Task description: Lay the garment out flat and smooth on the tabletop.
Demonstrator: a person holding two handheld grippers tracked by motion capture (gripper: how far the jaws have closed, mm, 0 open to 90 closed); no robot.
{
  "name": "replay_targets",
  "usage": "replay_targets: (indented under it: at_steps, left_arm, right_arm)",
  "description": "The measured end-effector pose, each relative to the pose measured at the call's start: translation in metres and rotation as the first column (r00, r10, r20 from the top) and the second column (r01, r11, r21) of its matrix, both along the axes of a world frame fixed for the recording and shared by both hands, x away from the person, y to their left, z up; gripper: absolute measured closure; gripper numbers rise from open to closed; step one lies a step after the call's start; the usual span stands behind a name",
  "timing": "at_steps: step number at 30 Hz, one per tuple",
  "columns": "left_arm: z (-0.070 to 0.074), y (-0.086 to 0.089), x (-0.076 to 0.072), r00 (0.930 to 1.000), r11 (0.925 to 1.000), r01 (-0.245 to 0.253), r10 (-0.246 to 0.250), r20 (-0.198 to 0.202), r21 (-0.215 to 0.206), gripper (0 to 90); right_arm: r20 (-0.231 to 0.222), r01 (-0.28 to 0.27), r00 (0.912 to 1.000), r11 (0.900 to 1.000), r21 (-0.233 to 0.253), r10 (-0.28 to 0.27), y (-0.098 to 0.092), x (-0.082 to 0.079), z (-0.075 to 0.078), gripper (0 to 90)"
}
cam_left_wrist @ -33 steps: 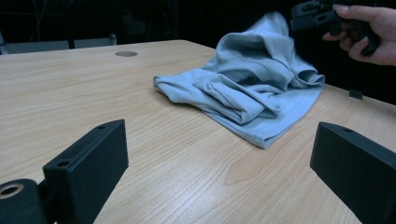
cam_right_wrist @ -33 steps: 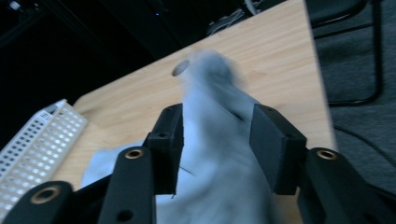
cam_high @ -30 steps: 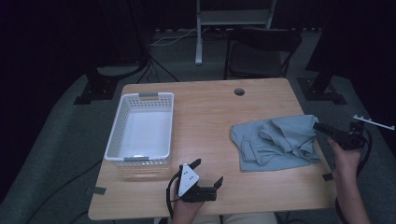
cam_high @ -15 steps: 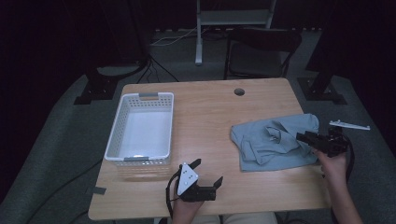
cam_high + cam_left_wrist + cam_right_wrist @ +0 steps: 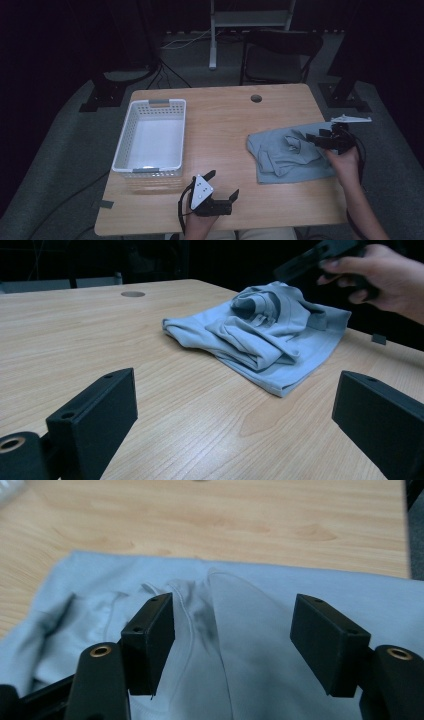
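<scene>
A wooden bench (image 5: 220, 135) is sitting under a fixed overhead camera in a dark room. Going left to right: at nine o'clock on the bench, a white slotted basket (image 5: 176, 120) is standing with nothing in it. At six o'clock, near the front edge, the left tongs (image 5: 223, 186) are resting low over bare wood, jaws spread wide and holding nothing. At three o'clock, a pale blue shirt (image 5: 285, 155) is lying in a loose, rumpled heap, well apart from the basket. Over its right edge, the right tongs (image 5: 318, 138) are hovering in a hand (image 5: 345, 161), pointing toward nine o'clock.

In the left gripper view, the shirt (image 5: 265, 340) is showing thick stacked folds and a raised bunch on top. In the right gripper view, the right tongs (image 5: 232, 625) are gaping wide just above the cloth (image 5: 260, 630), straddling a raised crease, gripping nothing.

The shirt is looking light, soft and limp; it will likely sag and unfold when lifted, and thin layers may slip out of a shallow pinch. A raised ridge or the bunched fold on top is looking like the surest place to take hold, deep enough to catch several layers.

No brand, label or readable writing is showing anywhere.
</scene>
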State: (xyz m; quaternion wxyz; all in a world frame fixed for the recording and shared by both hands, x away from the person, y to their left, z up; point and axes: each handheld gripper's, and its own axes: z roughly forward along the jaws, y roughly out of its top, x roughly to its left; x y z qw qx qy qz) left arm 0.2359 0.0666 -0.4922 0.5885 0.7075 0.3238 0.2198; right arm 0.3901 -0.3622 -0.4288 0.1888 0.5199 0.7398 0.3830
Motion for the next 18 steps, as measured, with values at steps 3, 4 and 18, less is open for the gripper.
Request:
replay_targets:
  at_steps: [3,4,18]
  left_arm:
    - [0.0,0.0,0.0,1.0,1.0,0.0,0.0,0.001,0.0,4.9]
    - [0.0,0.0,0.0,1.0,1.0,-0.001,0.001,0.001,0.0,4.9]
    - [0.0,0.001,0.0,1.0,1.0,-0.003,0.003,-0.001,-0.005,4.9]
  right_arm:
    - [-0.024,-0.001,0.9997,0.998,-0.065,0.0,0.008,0.012,-0.006,33.0]
    - [-0.028,0.004,0.9996,0.996,-0.092,-0.006,0.011,0.015,-0.007,35.7]
    - [0.05,0.139,0.9898,0.98,-0.142,-0.134,-0.021,-0.007,0.01,88.4]
